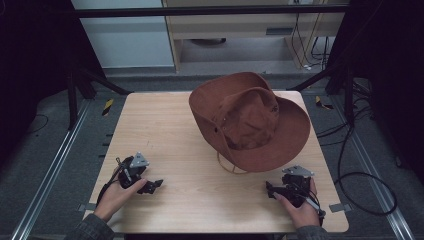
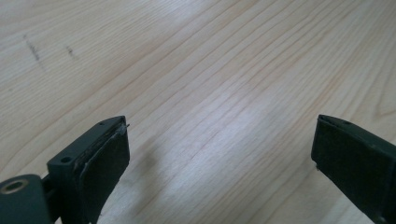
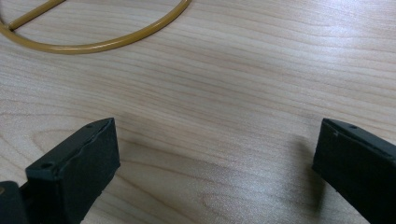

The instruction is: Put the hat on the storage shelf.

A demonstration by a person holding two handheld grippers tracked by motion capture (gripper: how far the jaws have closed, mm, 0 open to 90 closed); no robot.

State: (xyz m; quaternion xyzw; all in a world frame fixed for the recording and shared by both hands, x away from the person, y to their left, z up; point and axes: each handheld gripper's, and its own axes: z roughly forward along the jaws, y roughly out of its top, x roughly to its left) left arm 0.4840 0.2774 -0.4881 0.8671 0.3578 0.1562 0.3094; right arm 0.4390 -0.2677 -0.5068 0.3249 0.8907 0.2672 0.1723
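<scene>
Brown wide-brimmed hat (image 1: pixel 250 120) sits crown-up on the far right of the table (image 1: pixel 165 130), chin cord (image 3: pixel 93 44) looping toward the right gripper (image 1: pixel 272 190), the nearer one. Both grippers, left gripper (image 1: pixel 155 185) included, gape wide, holding nothing; brim probably liftable from right

rust-brown hat (image 1: pixel 250 120), tan cord (image 3: pixel 93 44), pale wood-grain table (image 1: pixel 165 130)

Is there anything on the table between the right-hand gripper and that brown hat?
Just the hat's tan cord, looping out from under the hat across bare wood toward the open right gripper. The right gripper view shows it best.
</scene>
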